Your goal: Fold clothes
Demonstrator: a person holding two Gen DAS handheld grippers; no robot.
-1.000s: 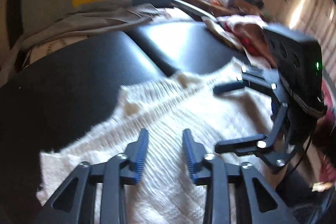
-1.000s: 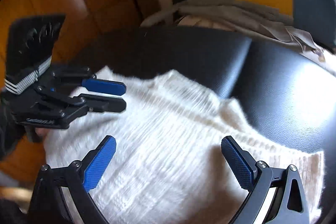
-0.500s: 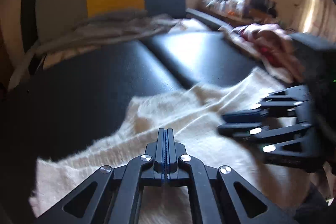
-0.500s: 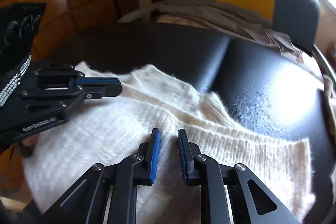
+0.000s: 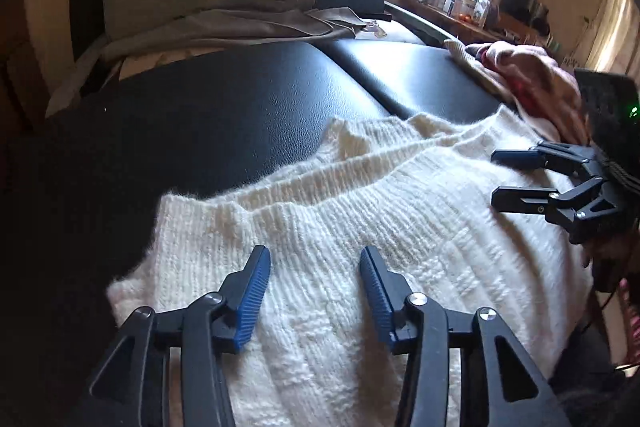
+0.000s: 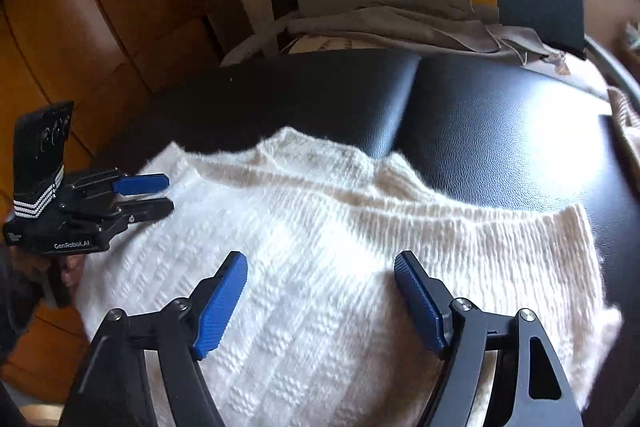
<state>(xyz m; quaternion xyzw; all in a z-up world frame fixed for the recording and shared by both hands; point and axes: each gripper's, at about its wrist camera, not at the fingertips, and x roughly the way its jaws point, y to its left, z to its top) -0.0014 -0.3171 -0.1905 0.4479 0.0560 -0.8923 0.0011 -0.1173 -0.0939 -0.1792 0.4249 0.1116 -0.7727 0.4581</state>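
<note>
From the left wrist view, we see our left gripper angled down over a cream knitted sweater spread on the black padded worktop; its jaws have just been opening and stand apart, with only the knit below them and nothing pinched. The right gripper reaches in from the right edge, jaws apart above the sweater; the hand behind it is mostly cut off. Beyond lie a grey garment and a reddish heap of clothes. From the right wrist view, our right gripper tilts down over the sweater, jaws likewise just opened and wide apart, gripping nothing. The left gripper enters from the left, its holder's hand largely hidden. The sweater's near hem runs out of frame.
</note>
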